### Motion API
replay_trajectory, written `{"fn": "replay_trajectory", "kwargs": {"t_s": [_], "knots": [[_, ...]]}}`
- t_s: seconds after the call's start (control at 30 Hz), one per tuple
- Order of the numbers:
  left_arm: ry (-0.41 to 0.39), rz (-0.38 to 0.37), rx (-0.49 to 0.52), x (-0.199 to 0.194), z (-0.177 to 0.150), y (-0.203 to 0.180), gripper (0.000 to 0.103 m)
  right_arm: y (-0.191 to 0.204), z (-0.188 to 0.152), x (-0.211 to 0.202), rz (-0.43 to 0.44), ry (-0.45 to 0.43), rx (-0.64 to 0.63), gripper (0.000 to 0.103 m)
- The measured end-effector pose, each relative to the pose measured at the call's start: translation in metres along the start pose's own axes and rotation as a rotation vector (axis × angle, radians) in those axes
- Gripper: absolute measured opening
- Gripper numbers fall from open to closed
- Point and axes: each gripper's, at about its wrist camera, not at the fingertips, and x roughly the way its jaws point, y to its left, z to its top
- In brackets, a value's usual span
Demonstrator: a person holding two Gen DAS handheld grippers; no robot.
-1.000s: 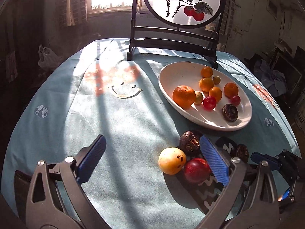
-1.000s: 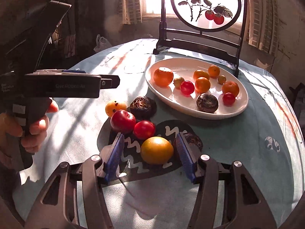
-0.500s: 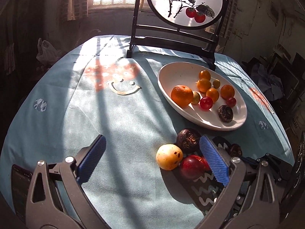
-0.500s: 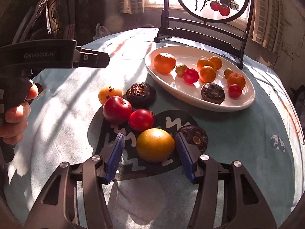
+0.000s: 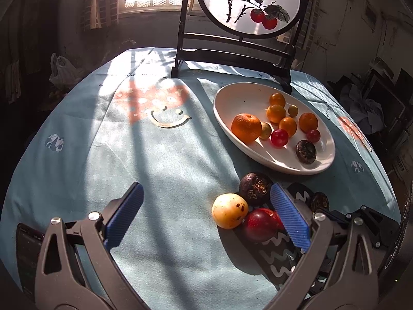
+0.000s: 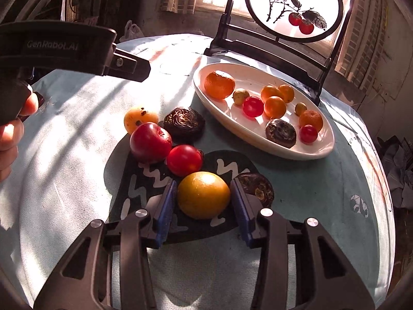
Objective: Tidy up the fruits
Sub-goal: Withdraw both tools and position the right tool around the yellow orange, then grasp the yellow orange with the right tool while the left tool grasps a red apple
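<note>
A round table under a pale blue cloth (image 6: 64,155) is shown, sunlit from a window behind. A white oval dish (image 6: 317,152) sits toward the far right w/ small oranges, cherry tomatoes and a dark wrinkled fruit already in it.

Right gripper (image 6: 204,206): jaws are set either side of a yellow-orange round fruit (image 6: 204,195) lying on a dark patterned patch of the cloth, near the table's front edge. The blue pads sit just beside the fruit's flanks; whether they press it yet can't be told, since a sliver of gap seems visible on each side. The fruit rests on the cloth, not lifted.

Left gripper (image 5: 206,217): jaws wide open, nothing between them but bare cloth. Its right pad sits in front of a red apple (image 5: 260,224); a pale yellow spotted fruit (image 5: 229,213) and a dark wrinkled fruit (image 5: 254,188) lie just beside it.

Other loose fruit near the target, in the right wrist view: a red tomato (image 6: 184,160) touching its far-left side, a dark wrinkled fruit (image 6: 258,187) just behind the right pad.

Handling, as judged: the yellow-orange fruit looks smooth, glossy, firm-skinned, prob. moderately heavy and apt to roll or slip. It is best held across its widest middle, w/ gentle pressure to avoid bruising.
</note>
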Motion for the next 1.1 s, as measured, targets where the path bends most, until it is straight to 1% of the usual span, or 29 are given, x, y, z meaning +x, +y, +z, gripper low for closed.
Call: {"fn": "replay_trajectory", "kwargs": {"t_s": [0.23, 0.3, 0.33, 0.4, 0.47, 0.5, 0.57, 0.63, 0.67, 0.73, 0.77, 0.83, 0.9, 1.0, 1.1], "knots": [[-0.002, 0.0, -0.002, 0.0, 0.0, 0.001, 0.1, 0.0, 0.001, 0.0, -0.012, 0.001, -0.006, 0.042], [-0.002, 0.001, -0.001, 0.0, 0.0, 0.001, 0.1, -0.002, 0.001, -0.001, -0.001, 0.002, 0.006, 0.042], [-0.001, 0.001, -0.001, 0.0, 0.0, 0.001, 0.1, -0.006, 0.001, -0.002, 0.022, 0.003, 0.028, 0.042], [0.003, -0.001, 0.003, 0.0, 0.0, 0.001, 0.1, -0.019, 0.002, -0.006, 0.09, -0.005, 0.116, 0.042], [0.007, 0.0, 0.017, 0.001, -0.002, -0.001, 0.1, -0.038, 0.004, -0.015, 0.133, -0.037, 0.217, 0.042], [0.006, 0.0, 0.03, 0.001, -0.003, -0.003, 0.1, -0.047, 0.004, -0.019, 0.136, -0.055, 0.261, 0.042], [0.004, -0.013, 0.074, 0.0, -0.006, -0.011, 0.1, -0.062, 0.004, -0.027, 0.117, -0.087, 0.328, 0.042], [0.0, -0.032, 0.142, -0.001, -0.011, -0.024, 0.098, -0.073, 0.002, -0.033, 0.098, -0.106, 0.375, 0.042], [-0.009, -0.035, 0.186, -0.003, -0.014, -0.032, 0.095, -0.076, 0.002, -0.034, 0.1, -0.109, 0.396, 0.042], [-0.017, -0.048, 0.27, -0.005, -0.023, -0.045, 0.076, -0.081, 0.0, -0.034, 0.103, -0.103, 0.423, 0.042], [-0.009, -0.075, 0.295, -0.005, -0.027, -0.05, 0.072, -0.082, 0.0, -0.034, 0.105, -0.1, 0.43, 0.042], [0.022, -0.149, 0.316, -0.003, -0.032, -0.056, 0.055, -0.082, 0.0, -0.035, 0.113, -0.097, 0.438, 0.042], [0.044, -0.179, 0.333, 0.0, -0.036, -0.061, 0.047, -0.081, 0.0, -0.035, 0.12, -0.098, 0.437, 0.042], [0.074, -0.171, 0.347, 0.009, -0.04, -0.063, 0.042, -0.081, 0.0, -0.037, 0.124, -0.102, 0.44, 0.042], [0.072, -0.164, 0.344, 0.011, -0.039, -0.06, 0.042, -0.082, 0.0, -0.038, 0.127, -0.106, 0.442, 0.042]]}}
